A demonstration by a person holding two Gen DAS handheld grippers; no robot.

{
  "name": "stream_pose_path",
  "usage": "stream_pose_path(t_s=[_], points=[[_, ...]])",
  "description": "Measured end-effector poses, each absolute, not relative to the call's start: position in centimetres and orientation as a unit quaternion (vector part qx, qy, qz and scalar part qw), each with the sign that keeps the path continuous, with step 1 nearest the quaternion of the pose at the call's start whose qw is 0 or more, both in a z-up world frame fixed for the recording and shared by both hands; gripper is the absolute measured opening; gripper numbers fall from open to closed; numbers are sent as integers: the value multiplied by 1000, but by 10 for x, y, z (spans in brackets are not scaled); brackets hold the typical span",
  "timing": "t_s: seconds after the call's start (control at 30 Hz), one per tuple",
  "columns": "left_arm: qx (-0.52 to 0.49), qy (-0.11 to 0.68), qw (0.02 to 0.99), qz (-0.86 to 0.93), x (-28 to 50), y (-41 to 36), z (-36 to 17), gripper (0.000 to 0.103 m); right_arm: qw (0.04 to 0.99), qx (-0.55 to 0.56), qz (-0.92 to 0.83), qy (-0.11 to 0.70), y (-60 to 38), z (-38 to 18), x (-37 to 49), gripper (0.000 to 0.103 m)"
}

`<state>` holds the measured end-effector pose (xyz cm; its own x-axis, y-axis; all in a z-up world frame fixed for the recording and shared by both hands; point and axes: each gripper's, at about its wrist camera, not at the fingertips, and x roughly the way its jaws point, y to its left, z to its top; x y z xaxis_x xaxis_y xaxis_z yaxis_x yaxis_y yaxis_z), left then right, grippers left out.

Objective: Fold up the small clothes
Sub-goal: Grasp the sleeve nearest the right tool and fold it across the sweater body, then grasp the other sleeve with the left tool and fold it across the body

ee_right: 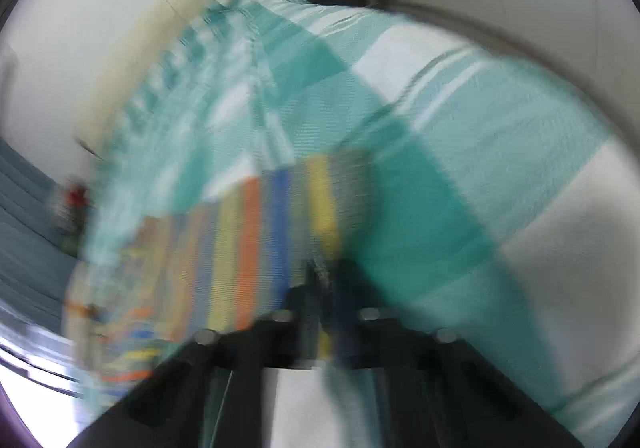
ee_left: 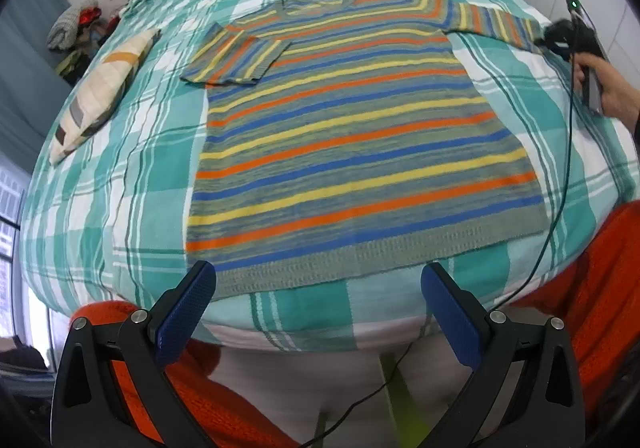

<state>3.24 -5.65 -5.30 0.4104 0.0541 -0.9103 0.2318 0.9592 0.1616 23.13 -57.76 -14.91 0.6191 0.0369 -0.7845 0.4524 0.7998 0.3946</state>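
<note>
The knitted striped sweater [ee_left: 352, 136] lies flat on the checked bedcover [ee_left: 120, 176]. The left gripper [ee_left: 318, 312], at 6 o'clock, has its jaws spread and empty. The right gripper [ee_right: 326, 288] pinches the sleeve cuff [ee_right: 320, 208].

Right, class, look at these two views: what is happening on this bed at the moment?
A person is folding a striped sweater laid flat on a checked bedspread. One sleeve is already folded across the chest. The right gripper is shut on the end of the other sleeve, which is stretched out to the side. The left gripper is open, near the hem, holding nothing. The right wrist view is blurred, but striped cloth shows at its shut fingers.
</note>
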Motion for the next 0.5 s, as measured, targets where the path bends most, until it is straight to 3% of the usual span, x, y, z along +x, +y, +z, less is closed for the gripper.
stream_pose_path(t_s=[0.2, 0.33, 0.4, 0.47, 0.5], points=[[108, 543, 832, -23, 41, -31, -59, 102, 862, 164, -190, 440, -562, -146, 229, 1], [97, 532, 841, -6, 44, -12, -58, 102, 862, 151, -205, 439, -558, -144, 222, 2], [89, 528, 845, 1, 43, -2, -59, 102, 865, 160, -192, 436, -558, -142, 213, 19], [82, 526, 846, 10, 42, 9, -62, 102, 864, 162, -190, 436, -556, -135, 197, 51], [80, 526, 846, 11, 42, 13, -65, 102, 867, 152, -198, 432, -550, -128, 185, 54]])
